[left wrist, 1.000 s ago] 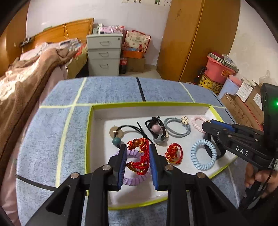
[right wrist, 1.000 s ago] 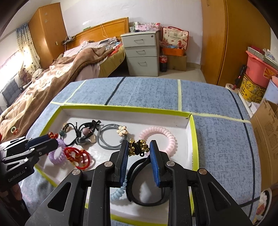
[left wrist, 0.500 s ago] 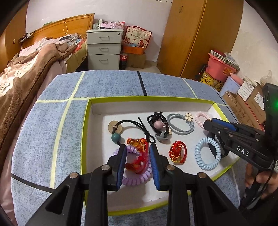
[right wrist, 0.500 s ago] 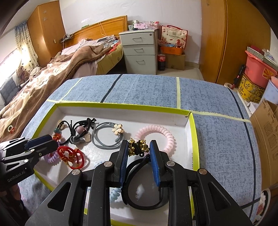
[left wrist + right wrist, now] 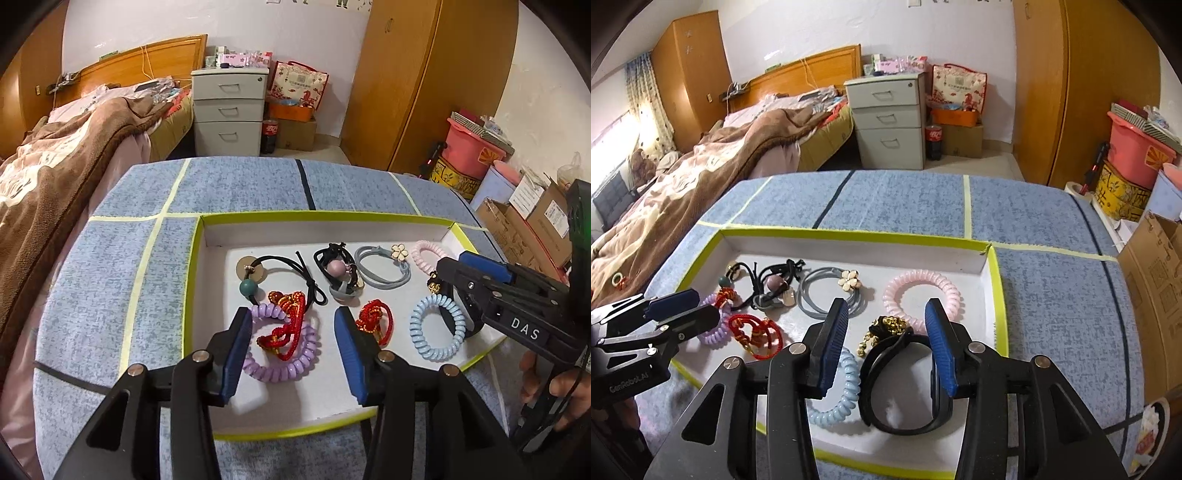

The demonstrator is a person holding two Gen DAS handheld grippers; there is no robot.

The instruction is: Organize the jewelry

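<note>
Both grippers hover low over a shallow white tray edged in yellow-green tape, which sits on a blue speckled tabletop marked with pale tape lines. Left gripper: its blue-padded jaws are opening, and between them, untouched by either pad, lies a red braided cord bracelet draped across a lilac spiral hair tie. Right gripper: its jaws are also opening, with a wide black bangle carrying a cluster of small gold bells resting on the tray floor between them; neither pad presses on it.

Every piece in view is inside the tray. Along the back row, from left to right in the left wrist view, sit a black cord tie with a teal bead, a black tie with a pink bead, a grey hair band with a cream flower, and a pink spiral tie. Nearer the front are a second red knotted bracelet and a pale blue spiral tie.

Judging by this, the gathering looks nearly complete: nothing lies loose on the tabletop, and both grippers appear to be letting go of their pieces. What may remain is tidying, since the red bracelet overlaps the lilac tie and the black bangle sits against the blue one. A bed and drawers stand behind.
</note>
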